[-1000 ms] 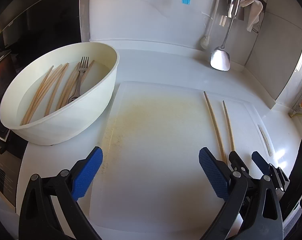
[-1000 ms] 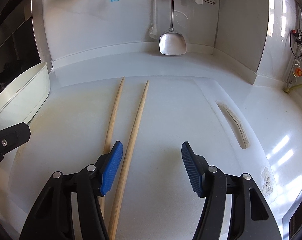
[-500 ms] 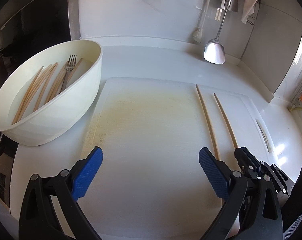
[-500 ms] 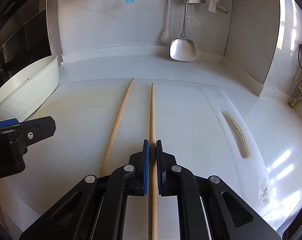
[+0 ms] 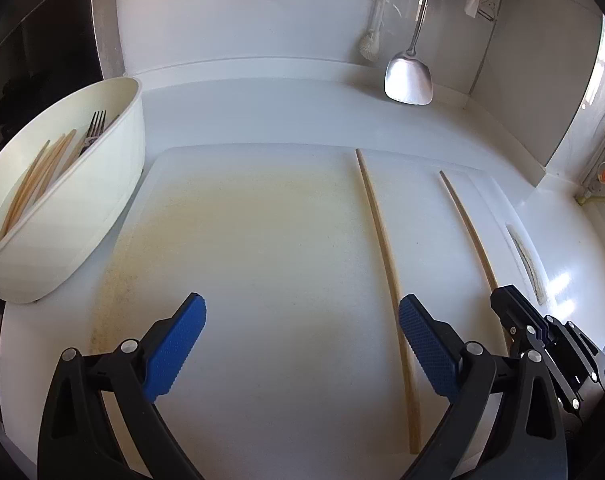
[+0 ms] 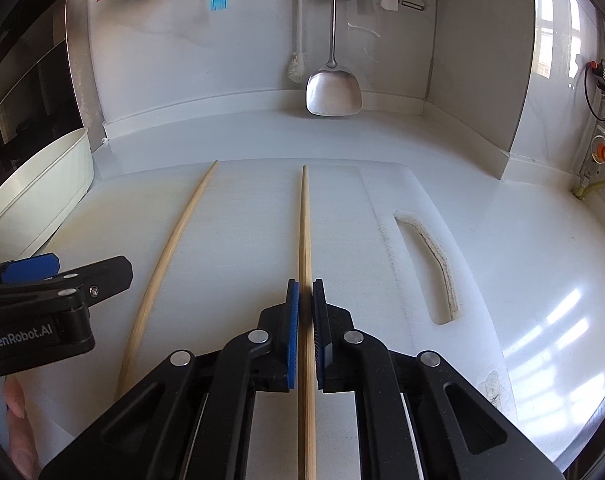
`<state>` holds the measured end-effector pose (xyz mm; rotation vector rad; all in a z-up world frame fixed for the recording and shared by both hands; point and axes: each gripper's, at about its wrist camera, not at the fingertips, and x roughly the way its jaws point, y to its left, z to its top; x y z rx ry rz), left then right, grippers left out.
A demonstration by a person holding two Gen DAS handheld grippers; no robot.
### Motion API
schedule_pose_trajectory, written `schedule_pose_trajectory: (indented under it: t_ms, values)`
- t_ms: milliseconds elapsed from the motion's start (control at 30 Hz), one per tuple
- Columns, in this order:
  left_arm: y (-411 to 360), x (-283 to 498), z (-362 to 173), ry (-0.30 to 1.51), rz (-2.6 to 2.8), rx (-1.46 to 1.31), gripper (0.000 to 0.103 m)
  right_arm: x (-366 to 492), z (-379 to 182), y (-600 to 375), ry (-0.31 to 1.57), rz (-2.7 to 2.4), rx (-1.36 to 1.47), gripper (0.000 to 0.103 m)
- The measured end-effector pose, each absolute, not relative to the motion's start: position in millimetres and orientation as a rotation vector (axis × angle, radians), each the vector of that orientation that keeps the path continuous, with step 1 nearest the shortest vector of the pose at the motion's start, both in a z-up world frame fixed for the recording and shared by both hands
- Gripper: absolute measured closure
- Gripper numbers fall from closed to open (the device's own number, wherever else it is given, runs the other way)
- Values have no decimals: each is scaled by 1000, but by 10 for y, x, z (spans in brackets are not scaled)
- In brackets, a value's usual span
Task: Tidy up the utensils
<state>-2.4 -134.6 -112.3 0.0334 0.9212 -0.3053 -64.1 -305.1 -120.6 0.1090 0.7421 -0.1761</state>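
Two long wooden chopsticks lie on a white cutting board (image 5: 262, 240). My right gripper (image 6: 305, 292) is shut on the right chopstick (image 6: 303, 220), which runs straight forward between the blue pads; that gripper shows in the left wrist view (image 5: 514, 304) with the chopstick (image 5: 466, 224). The other chopstick (image 5: 382, 232) lies just left of it, also in the right wrist view (image 6: 170, 244). My left gripper (image 5: 302, 320) is open and empty over the board, its right pad (image 5: 426, 340) beside this chopstick. A cream bowl (image 5: 102, 200) at left holds several chopsticks and a fork (image 5: 94, 126).
A steel spatula (image 5: 408, 80) and a white brush (image 6: 298, 68) hang against the back wall, with a blue brush (image 6: 218, 0) and cloths higher up. The board's handle slot (image 6: 430, 260) is at the right. A wall corner and sockets (image 6: 600, 152) stand at far right.
My right gripper closed on the right chopstick and has shifted it rightward, away from the other. My left gripper has moved right and forward, staying open.
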Motion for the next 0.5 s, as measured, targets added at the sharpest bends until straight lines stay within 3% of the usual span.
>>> schedule_pose_trajectory:
  t_ms: [500]
  values:
    - [-1646, 11, -1215, 912, -299, 75, 8, -660, -1218, -3248, 743, -168, 143, 96]
